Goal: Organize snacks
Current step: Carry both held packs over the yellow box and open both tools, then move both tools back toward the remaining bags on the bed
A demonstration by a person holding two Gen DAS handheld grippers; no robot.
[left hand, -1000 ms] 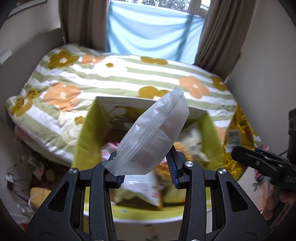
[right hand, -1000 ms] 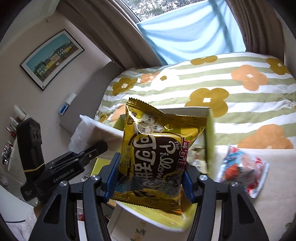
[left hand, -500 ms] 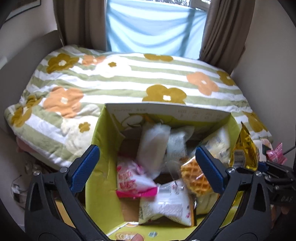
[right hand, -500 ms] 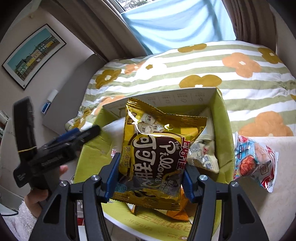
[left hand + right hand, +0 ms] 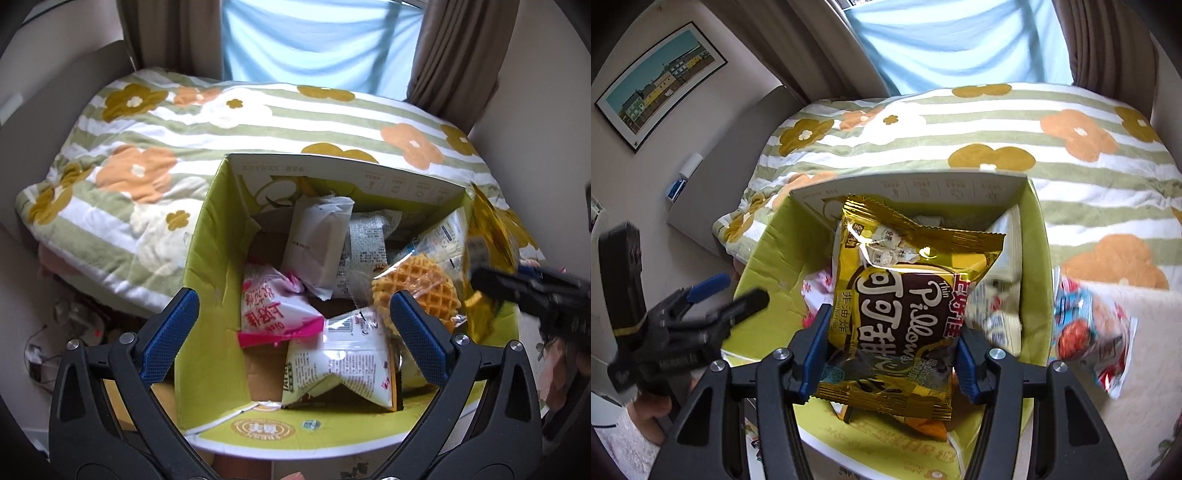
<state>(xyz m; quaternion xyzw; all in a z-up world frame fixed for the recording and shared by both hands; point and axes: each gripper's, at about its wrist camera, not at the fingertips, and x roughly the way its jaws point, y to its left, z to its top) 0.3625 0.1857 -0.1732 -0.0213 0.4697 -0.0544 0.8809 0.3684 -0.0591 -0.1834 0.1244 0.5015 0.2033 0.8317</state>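
Observation:
A yellow-green cardboard box [image 5: 207, 258] holds several snack packs: a frosted white pack [image 5: 317, 240], a pink pack [image 5: 273, 310], a waffle [image 5: 421, 288] and a white printed pack [image 5: 340, 373]. My left gripper [image 5: 291, 332] is open and empty above the box's near side. My right gripper [image 5: 890, 354] is shut on a gold Pillows snack bag [image 5: 905, 306] and holds it over the box [image 5: 1036, 258]. That bag also shows in the left wrist view [image 5: 491, 236] at the box's right wall.
The box stands at the edge of a white table beside a bed with a flowered striped quilt [image 5: 147, 155]. A red and blue snack pack [image 5: 1089, 325] lies on the table right of the box. Curtains and a window are behind.
My left gripper opened and dropped the frosted white pack into the box, then drew back. My right gripper carried the gold bag from beside the box to over it.

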